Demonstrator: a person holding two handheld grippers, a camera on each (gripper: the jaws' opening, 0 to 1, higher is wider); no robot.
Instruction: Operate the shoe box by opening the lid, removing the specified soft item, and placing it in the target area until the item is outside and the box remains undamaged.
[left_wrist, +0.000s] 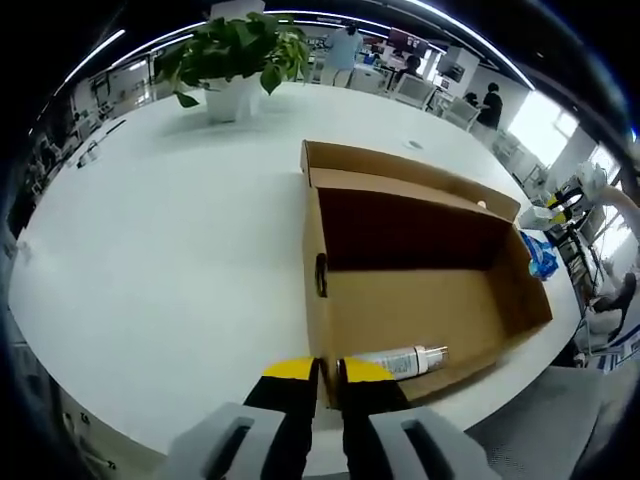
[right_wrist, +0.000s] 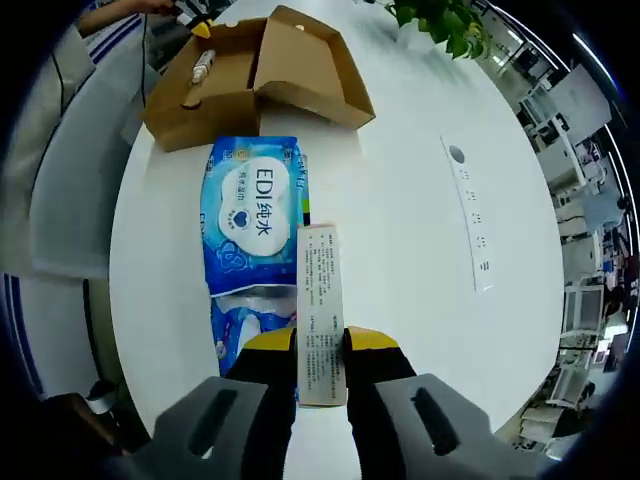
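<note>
Shoe box (left_wrist: 420, 290) open – left tool (left_wrist: 328, 372) pinches its wall, right tool (right_wrist: 321, 345) clamps carton (right_wrist: 320, 310)

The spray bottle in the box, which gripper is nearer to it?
Left. The left gripper is clamped on the box wall right beside the spray bottle. The right gripper holds a carton well away, beyond the wipes pack.

The left gripper view is looking from low at the table's near edge, along its jaws and into the open shoe box (left_wrist: 420, 300) from very close, facing across the white table (left_wrist: 170, 260) toward a potted plant (left_wrist: 235, 60) at the far side; the right gripper view is looking down from higher and farther back, facing the same box (right_wrist: 255, 75) from its other end; both are sharing the box, table and plant (right_wrist: 440, 20).
</note>
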